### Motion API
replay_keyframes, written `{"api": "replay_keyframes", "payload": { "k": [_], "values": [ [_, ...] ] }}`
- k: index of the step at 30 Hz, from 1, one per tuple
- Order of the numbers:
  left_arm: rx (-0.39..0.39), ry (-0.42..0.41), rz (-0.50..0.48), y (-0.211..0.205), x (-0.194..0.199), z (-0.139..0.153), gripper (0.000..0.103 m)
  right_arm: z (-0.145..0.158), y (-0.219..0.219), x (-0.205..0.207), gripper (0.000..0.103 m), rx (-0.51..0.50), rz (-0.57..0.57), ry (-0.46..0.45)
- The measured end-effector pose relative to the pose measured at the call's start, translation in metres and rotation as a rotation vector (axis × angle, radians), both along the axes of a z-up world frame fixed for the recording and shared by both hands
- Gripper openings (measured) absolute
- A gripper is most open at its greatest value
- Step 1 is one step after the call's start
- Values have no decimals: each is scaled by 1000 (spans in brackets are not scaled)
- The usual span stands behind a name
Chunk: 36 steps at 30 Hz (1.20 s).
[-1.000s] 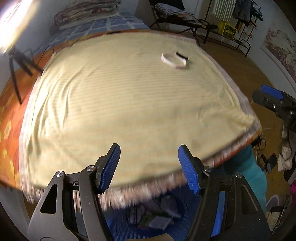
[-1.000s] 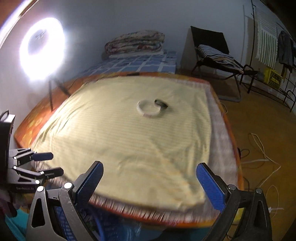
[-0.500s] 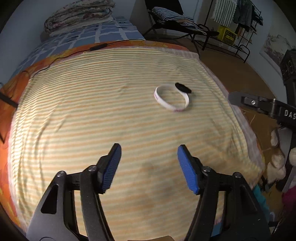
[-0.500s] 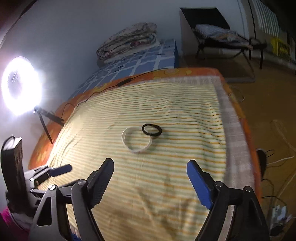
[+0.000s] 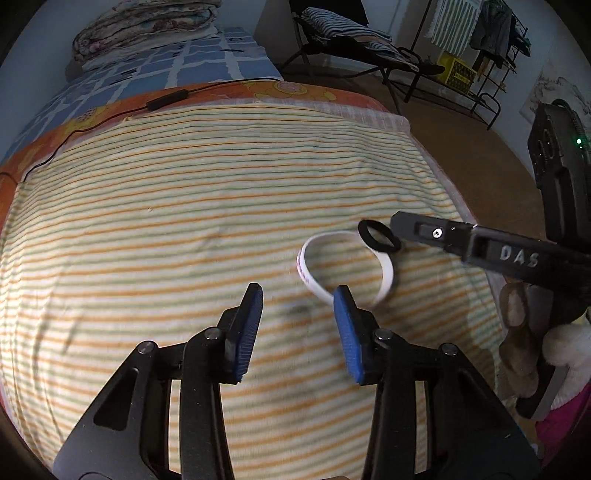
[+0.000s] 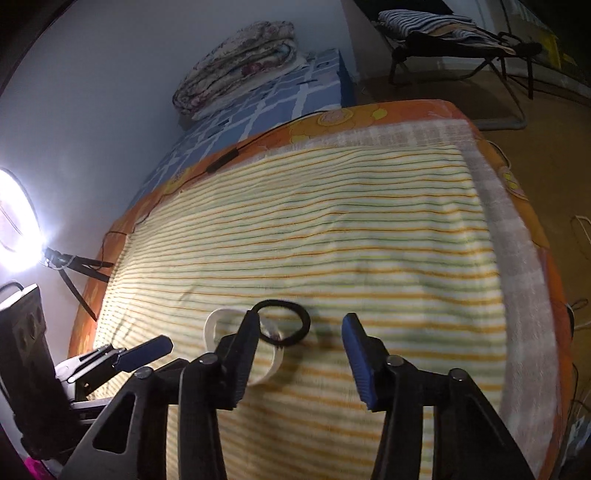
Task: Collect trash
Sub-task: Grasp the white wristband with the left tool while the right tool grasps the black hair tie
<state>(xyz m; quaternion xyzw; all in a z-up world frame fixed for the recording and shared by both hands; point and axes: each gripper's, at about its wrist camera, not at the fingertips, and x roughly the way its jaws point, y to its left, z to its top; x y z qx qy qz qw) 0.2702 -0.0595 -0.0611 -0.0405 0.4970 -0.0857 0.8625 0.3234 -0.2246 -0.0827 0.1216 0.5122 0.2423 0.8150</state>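
A white band ring (image 5: 386, 271) lies on the striped blanket (image 5: 184, 221), with a small black ring (image 5: 378, 236) leaning on its far edge. My left gripper (image 5: 297, 314) is open just short of the white ring, its right finger over the near rim. My right gripper (image 6: 299, 343) is open; the black ring (image 6: 284, 326) lies between its fingertips, close to the left one, and the white ring (image 6: 218, 325) shows behind that finger. The right gripper also shows in the left wrist view (image 5: 402, 221), its tip beside the black ring.
The blanket covers an orange mattress (image 6: 369, 114) with a black cable (image 5: 166, 99) across its far end. A ring light (image 6: 11, 218) stands at the left. A folding cot (image 5: 351, 33) and a rack (image 5: 491, 55) stand on the floor beyond.
Both grippers have moved forward over the bed to the two rings. The left gripper's fingers have narrowed somewhat. The rings have not moved.
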Motion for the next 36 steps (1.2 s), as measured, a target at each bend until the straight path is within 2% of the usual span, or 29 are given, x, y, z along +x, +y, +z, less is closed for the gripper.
{"api": "replay_keyframes", "payload": {
  "k": [1,7,10,16,21,23,25,36],
  "values": [
    [2,6,1,-1,4,-2,28,-3,2,3,45,-12,-1,2],
    [20,11,-7,-8,17,-11,25,-11,11,7,38,-62,19,-8],
    [32,9,-7,-14,19,-14,15,-11,16,3,37,-100,38,-36],
    [69,-14,-26,-19,17,-15,13,-10,22,-9,34,-160,80,-84],
    [53,-11,-20,-13,15,-15,11,-9,28,-15,20,-236,102,-125],
    [43,-10,-16,-11,14,-13,11,-8,25,-15,9,-231,95,-123],
    [37,-11,-12,-8,13,-12,10,-7,21,-15,6,-216,84,-116],
    [24,-32,4,6,-7,1,10,2,6,-26,4,-161,47,-124]
  ]
}}
